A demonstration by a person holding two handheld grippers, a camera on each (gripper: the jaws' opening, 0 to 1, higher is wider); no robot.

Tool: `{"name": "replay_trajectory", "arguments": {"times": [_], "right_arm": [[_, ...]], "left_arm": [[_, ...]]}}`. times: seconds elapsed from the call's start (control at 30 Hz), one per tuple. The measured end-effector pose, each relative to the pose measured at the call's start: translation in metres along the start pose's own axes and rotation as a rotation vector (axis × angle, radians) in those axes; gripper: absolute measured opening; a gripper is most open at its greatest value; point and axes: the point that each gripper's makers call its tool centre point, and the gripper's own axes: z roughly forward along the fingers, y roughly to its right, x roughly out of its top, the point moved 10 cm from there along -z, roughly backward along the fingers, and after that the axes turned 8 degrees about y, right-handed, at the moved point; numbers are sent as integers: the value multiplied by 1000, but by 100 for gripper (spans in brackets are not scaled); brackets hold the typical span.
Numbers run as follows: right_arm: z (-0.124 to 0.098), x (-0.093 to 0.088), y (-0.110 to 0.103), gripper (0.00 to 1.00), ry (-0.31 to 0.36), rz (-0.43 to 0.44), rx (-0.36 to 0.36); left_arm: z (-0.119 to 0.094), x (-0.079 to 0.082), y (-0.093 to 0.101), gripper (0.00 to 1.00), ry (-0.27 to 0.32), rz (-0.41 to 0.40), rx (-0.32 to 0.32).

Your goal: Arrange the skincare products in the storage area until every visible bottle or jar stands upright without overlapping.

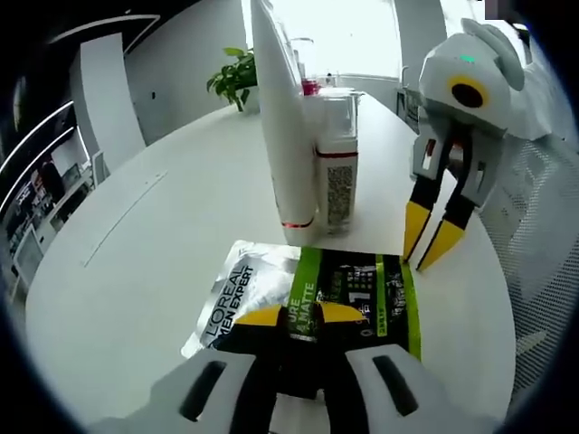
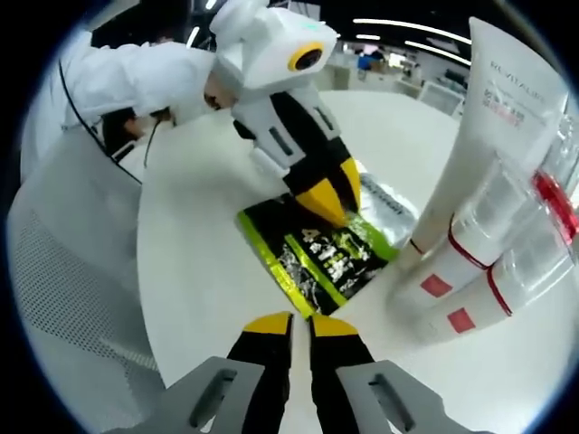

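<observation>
Left tongs [image 1: 298, 315] are pinching the near edge of the green-and-black sachet [image 1: 355, 298], which is lying flat on the white tabletop [image 1: 163, 226]; its long axis is running away from those tongs toward the upright products. Judging from that grip, the sachet pile is the step in hand, and the left tongs are the nearer pair to it. A silver sachet [image 1: 237, 297] is lying beside and partly under the green one, so these two are overlapping. Beyond the green sachet, a tall white tube [image 1: 279, 127] is standing upright, with clear bottles [image 1: 336, 172] carrying red bands just beside it, touching or nearly so. Right tongs [image 1: 432, 237] are hovering off the green sachet's far corner, tips close together and holding nothing; in the right gripper view the right tongs [image 2: 300, 323] are reading as all but closed, just short of the sachet's [image 2: 317, 253] edge. Count: two sachets, one white tube [image 2: 488, 117], and at least two clear bottles [image 2: 507, 271], the exact number hard to tell. A potted plant [image 1: 235, 80] is sitting well beyond the white tube.
</observation>
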Motion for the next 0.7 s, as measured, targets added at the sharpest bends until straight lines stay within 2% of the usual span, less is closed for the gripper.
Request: {"name": "replay_trajectory", "arguments": {"times": [0.13,0.4,0.57,0.7], "right_arm": [[0,0,0,0,5,2,1],[-1,1,-2,1,11,6,-3],[-3,4,-1,7,15,-14,-17],[-10,9,-3,12,37,-27,-41]], "left_arm": [[-4,0,4,20,-8,-2,1],[-24,14,12,21,31,-36,34],[-35,16,13,20,28,-63,77],[-46,15,15,24,20,-78,102]]}}
